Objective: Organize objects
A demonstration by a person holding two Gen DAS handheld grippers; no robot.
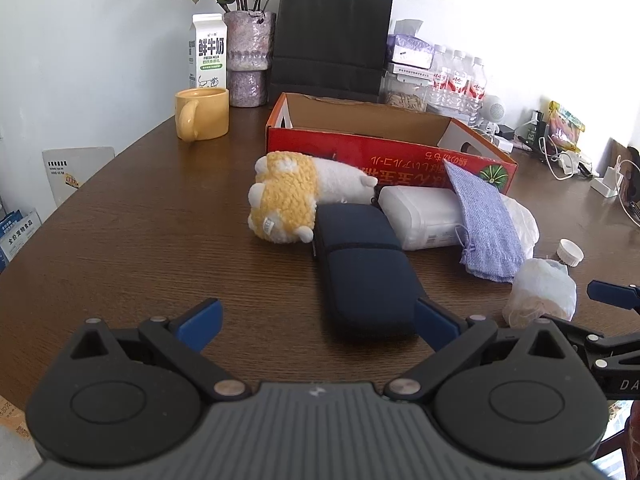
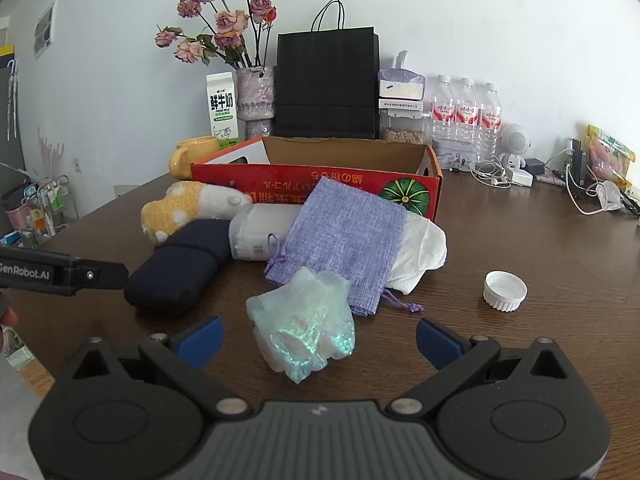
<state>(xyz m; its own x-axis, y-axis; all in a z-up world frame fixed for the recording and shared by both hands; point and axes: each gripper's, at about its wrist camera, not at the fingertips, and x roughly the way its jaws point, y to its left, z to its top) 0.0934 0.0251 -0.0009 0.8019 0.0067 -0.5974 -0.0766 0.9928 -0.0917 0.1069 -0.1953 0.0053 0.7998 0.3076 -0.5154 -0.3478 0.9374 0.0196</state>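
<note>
A red cardboard box (image 1: 384,156) (image 2: 320,178) stands open on the brown table. In front of it lie a yellow and white plush toy (image 1: 292,200) (image 2: 180,204), a dark navy pouch (image 1: 360,264) (image 2: 176,264), a white plastic container (image 1: 420,216) (image 2: 260,232), a purple fabric bag (image 1: 484,220) (image 2: 344,236) and a shimmery wrapped bundle (image 1: 540,296) (image 2: 308,332). My left gripper (image 1: 318,326) is open, its fingers either side of the pouch's near end. My right gripper (image 2: 318,340) is open, with the bundle between its fingers.
A white bottle cap (image 1: 570,252) (image 2: 505,291) lies to the right. At the back stand a yellow mug (image 1: 204,114), a milk carton (image 1: 208,50), a flower vase (image 1: 248,60), a black paper bag (image 1: 332,40), water bottles (image 2: 466,116) and cables (image 2: 580,188).
</note>
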